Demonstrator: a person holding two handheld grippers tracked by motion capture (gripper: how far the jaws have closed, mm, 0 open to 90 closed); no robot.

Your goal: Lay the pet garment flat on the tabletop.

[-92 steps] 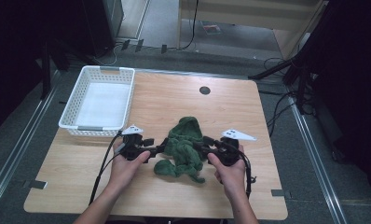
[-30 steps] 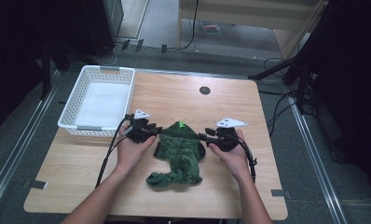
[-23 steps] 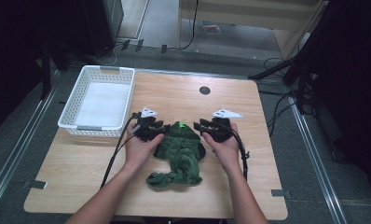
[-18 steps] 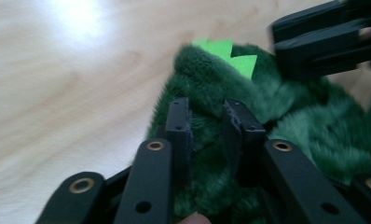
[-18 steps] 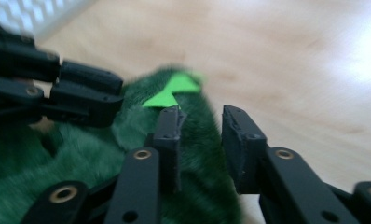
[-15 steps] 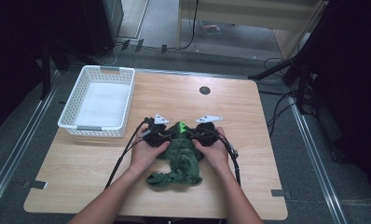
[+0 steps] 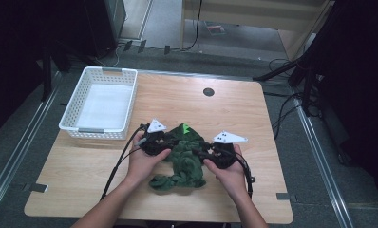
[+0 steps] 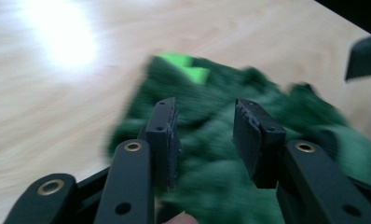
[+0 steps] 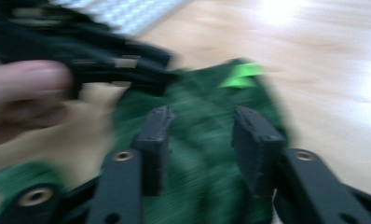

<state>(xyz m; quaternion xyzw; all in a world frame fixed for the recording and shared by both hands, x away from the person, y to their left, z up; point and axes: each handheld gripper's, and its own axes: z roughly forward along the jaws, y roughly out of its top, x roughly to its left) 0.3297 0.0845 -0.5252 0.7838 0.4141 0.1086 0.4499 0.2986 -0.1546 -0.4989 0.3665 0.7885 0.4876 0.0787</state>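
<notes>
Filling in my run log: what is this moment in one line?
left gripper: open | right gripper: open | both over green cloth | white basket: empty

high view: lit table [image 7: 272, 142], dark surround | gripper views: motion blur, overhead glare

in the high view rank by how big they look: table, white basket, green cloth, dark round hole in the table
1. table
2. white basket
3. green cloth, somewhat smaller, partly hidden under the grippers
4. dark round hole
</notes>
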